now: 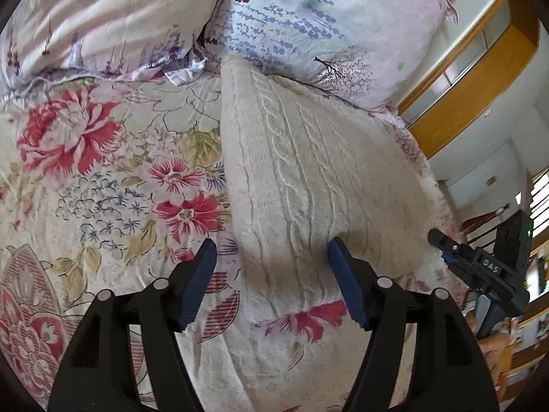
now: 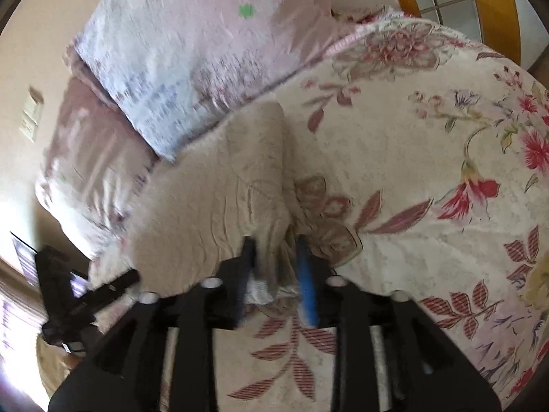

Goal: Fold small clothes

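Note:
A cream cable-knit sweater lies folded on the floral bedspread, reaching up to the pillows. My left gripper is open, its blue-padded jaws wide apart over the sweater's near left edge, holding nothing. In the right wrist view the sweater lies left of centre, and my right gripper is shut on a bunched edge of it, just above the bedspread. The right gripper also shows at the right edge of the left wrist view. The right wrist view is motion-blurred.
Two floral pillows lie at the head of the bed, also in the right wrist view. A wooden-framed wardrobe stands beyond the bed's right side. My left gripper shows at the lower left of the right wrist view.

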The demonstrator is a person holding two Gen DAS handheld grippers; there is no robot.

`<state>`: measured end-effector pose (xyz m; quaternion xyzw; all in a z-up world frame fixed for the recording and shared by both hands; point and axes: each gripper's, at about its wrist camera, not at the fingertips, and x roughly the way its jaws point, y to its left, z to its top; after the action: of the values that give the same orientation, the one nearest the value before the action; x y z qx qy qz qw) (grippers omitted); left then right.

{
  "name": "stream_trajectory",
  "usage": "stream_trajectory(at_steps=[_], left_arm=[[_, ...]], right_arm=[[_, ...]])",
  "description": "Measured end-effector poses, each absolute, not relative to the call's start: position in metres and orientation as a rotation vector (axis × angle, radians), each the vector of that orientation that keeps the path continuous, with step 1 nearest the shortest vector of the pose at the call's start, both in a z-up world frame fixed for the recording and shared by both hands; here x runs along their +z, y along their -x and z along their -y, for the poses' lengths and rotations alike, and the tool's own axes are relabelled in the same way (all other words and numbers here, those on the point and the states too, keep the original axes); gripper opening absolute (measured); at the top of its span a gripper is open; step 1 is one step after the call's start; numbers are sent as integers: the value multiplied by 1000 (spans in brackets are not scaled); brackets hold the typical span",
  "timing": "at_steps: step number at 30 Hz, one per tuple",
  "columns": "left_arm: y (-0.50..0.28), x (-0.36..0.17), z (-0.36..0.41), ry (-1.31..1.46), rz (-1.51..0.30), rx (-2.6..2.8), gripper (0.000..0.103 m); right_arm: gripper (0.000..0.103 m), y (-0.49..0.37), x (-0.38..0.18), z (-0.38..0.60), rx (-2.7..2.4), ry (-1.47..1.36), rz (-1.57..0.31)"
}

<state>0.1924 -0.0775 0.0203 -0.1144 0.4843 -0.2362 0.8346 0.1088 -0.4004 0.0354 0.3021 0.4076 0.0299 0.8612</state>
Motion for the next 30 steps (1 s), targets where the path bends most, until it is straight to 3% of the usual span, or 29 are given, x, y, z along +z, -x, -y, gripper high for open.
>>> stream_trajectory(at_steps=[2,4,5,8,10,20,23,24,26,28,30], left_arm=[[-194,19,78,265,-1037,-522,58],[-195,15,79,292,-1049,-545,50],[-194,15,79,296,-1048,-545,48],[-190,14,76,295,-1044,-556,29],[-186,15,74,289,-1036,-557,24],[-170,13,85,165,-992,-520,23],[-173,18,83,164,-1001,-528,31],[-174,23,81,171,-995,-529,35],[-177,33,77,177,-976,-534,60],[-185,42,73,191,-956,-535,70],[-198,47,72,212,-968,-533,70]], right_arm=[[35,-109,39,401,70,-629,-832],[9,-113,38,397,75,-599,-845],[9,-114,37,394,76,-582,-852],[8,-109,45,392,55,-547,-810],[8,-107,45,393,45,-541,-808],[8,-111,21,389,-19,-482,-894],[9,-113,30,390,4,-491,-901],[16,-114,35,393,22,-511,-895],[34,-120,46,400,35,-546,-872],[60,-131,56,409,54,-591,-845],[61,-154,62,419,76,-638,-832]])
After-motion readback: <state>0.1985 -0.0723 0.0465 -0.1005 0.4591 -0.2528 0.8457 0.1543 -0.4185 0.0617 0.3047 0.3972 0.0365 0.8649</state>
